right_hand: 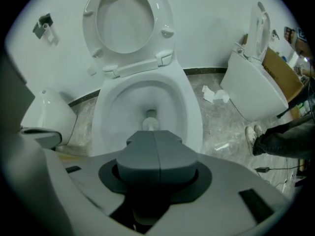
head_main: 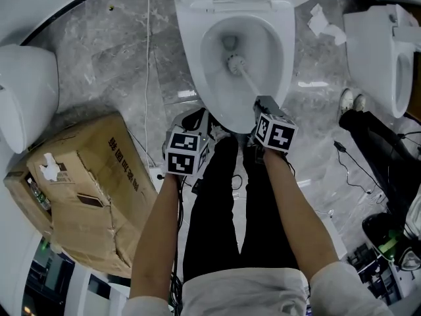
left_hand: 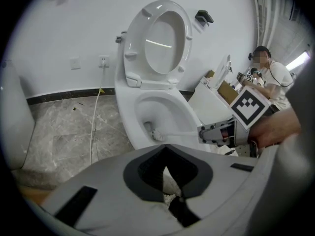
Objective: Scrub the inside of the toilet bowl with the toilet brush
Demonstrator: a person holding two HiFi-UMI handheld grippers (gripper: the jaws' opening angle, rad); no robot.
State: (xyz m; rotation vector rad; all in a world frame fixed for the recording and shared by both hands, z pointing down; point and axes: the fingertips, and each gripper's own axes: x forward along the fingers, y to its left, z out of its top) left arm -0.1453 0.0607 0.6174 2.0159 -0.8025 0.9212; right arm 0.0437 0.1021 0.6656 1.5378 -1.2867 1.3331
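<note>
Scrubbing under way. Holding the toilet brush clenched in the right gripper, bristles deep in the toilet bowl. Seemingly released and empty at the left gripper. Next calls for sweeping round the walls.

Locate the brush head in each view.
Head view: brush head upper centre, inside the bowl, just below the drain.
Left gripper view: brush head at centre, low in the bowl, right of the drain.
Right gripper view: brush head at centre, just above the jaws, under the drain.
Shared landmark: the drain.
</note>
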